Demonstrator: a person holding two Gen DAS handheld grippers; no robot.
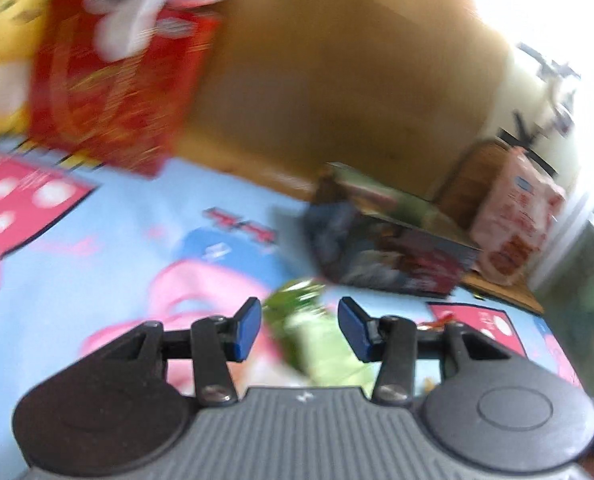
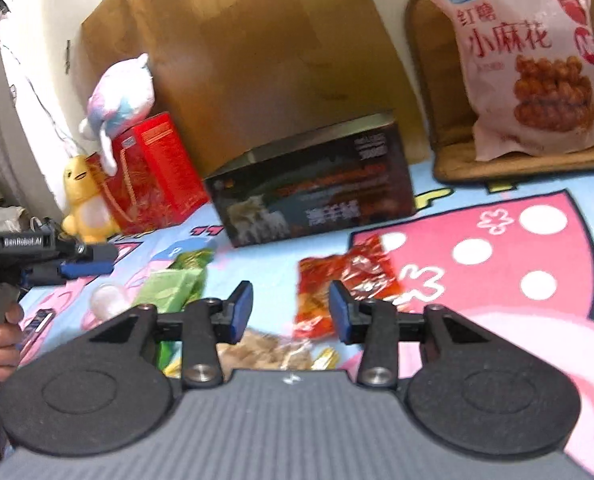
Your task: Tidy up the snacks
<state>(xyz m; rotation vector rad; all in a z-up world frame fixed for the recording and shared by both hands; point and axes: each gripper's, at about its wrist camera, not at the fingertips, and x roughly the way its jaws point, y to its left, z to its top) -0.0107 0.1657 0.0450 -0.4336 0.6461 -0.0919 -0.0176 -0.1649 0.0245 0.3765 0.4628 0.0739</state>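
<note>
My left gripper is open, low over a green snack packet that lies on the cartoon mat between and below its blue fingertips. My right gripper is open above the mat; a red snack packet lies just beyond its right finger and a pale packet of biscuits lies under its jaws. The green packet also shows in the right wrist view, with the left gripper at its left. A dark box stands behind the packets.
A red box with a plush toy on it and a yellow duck toy stand at the back left. A pink bag of fried twists leans on a brown cushion. A cardboard sheet backs the mat.
</note>
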